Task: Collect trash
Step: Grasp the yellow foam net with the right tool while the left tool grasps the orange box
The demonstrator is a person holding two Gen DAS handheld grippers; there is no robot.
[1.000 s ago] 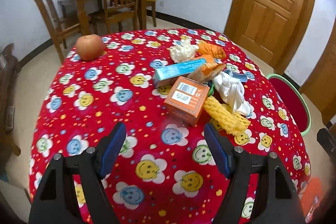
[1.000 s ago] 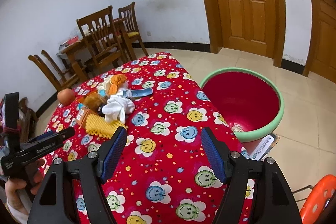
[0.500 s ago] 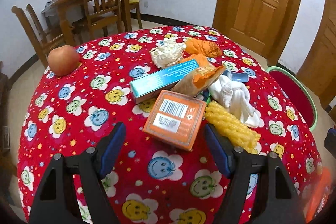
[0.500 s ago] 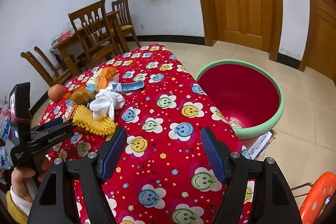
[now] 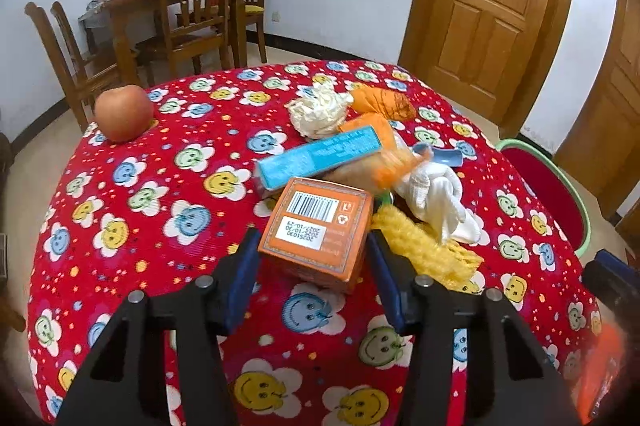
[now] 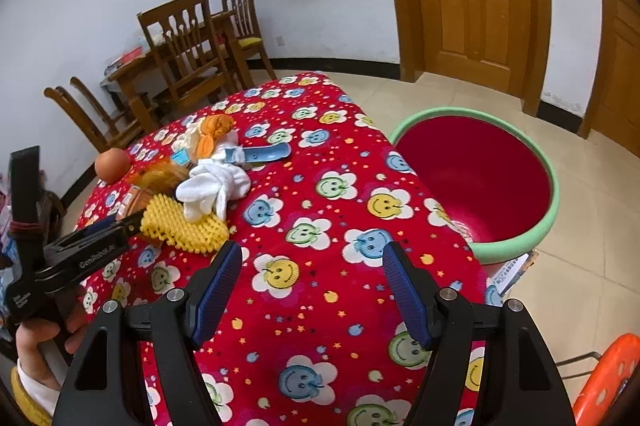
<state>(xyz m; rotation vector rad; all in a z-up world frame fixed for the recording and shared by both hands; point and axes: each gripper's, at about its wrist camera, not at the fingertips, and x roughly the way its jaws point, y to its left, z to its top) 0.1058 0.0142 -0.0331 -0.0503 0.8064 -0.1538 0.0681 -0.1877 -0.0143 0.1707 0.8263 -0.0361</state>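
Orange cardboard, barcode face up: the small box (image 5: 318, 228) lies at the near edge of the trash pile on the bench (image 5: 132, 266), and the left gripper (image 5: 312, 266) has its jaws spread wide to either side of it, not yet touching. The box sits skewed to the jaws, so I would turn the wrist a little to square the pads against its two long sides before closing, and go low enough to catch the walls, not the top edge.

Touching the box at its 3 o'clock is the yellow foam net (image 5: 424, 246); the right-hand pad risks snagging it, so close slowly. At 12 o'clock a blue carton (image 5: 316, 158) leans over the box's far edge, with an orange wrapper (image 5: 380, 162) and a white cloth (image 5: 436, 194) just beyond; lift straight up to clear them. A crumpled tissue (image 5: 318, 110) lies farther back, and an apple (image 5: 124, 112) well apart at 10 o'clock, probably not trash.

The right gripper (image 6: 312, 286) hovers with jaws spread and empty over bare cloth. The red basin (image 6: 476, 178) on the floor beside the bench at 2 o'clock in its view looks like the likely drop point.
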